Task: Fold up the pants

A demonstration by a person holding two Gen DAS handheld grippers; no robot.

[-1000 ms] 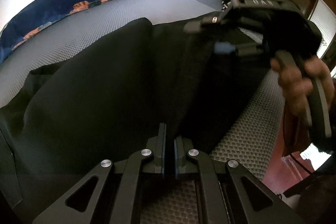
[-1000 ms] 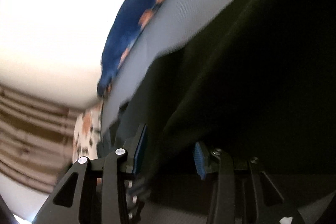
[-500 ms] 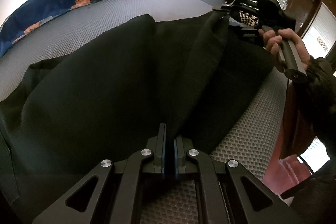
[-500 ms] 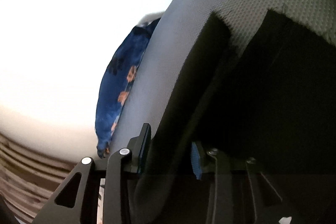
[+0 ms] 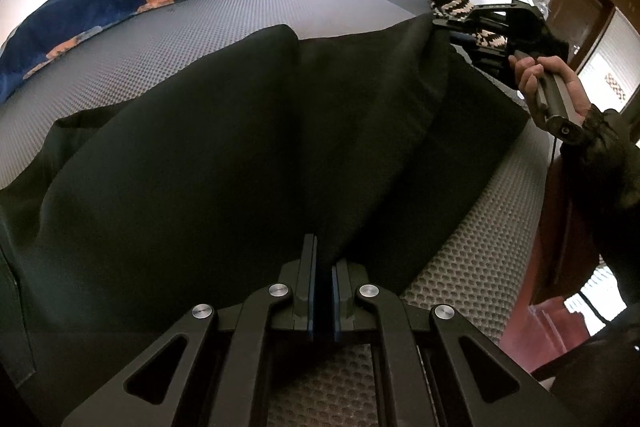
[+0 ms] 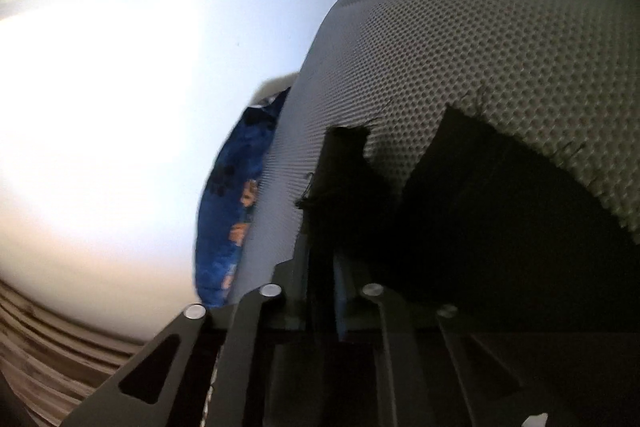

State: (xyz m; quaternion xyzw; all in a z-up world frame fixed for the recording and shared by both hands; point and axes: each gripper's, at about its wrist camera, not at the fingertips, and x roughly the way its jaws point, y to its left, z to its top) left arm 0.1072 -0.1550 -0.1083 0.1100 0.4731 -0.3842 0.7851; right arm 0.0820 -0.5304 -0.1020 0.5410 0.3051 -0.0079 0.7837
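The landmark here is the grey mesh mattress (image 5: 460,267), on which the black pants (image 5: 224,163) lie spread, covering most of its near and middle surface.

Nearest, at the near edge of the mattress, the left gripper (image 5: 323,291) has its jaws pressed together on a ridge of the pants' cloth, which rises between the blue pads and runs away from them as a long fold line.

At the far end of that ridge, toward the far right corner of the mattress, the right gripper (image 5: 440,23) sits on the pants' far edge, with the person's hand (image 5: 548,83) on its handle. Its jaws have just been closing; in its own view the dark cloth fills the narrow gap between the fingers (image 6: 328,291), so I judge it pinched, though that view is dim and blurred.

Beyond the pants, a blue patterned pillow (image 5: 120,3) lies along the far side of the mattress, and a black-and-white knitted item (image 5: 452,3) sits just behind the right gripper.

The step in hand looks like taking hold of both ends of one long edge before a lengthwise fold. The next move probably calls for lifting both ends together, keeping the cloth taut, and carrying the edge across the mattress to lay one leg over the other.
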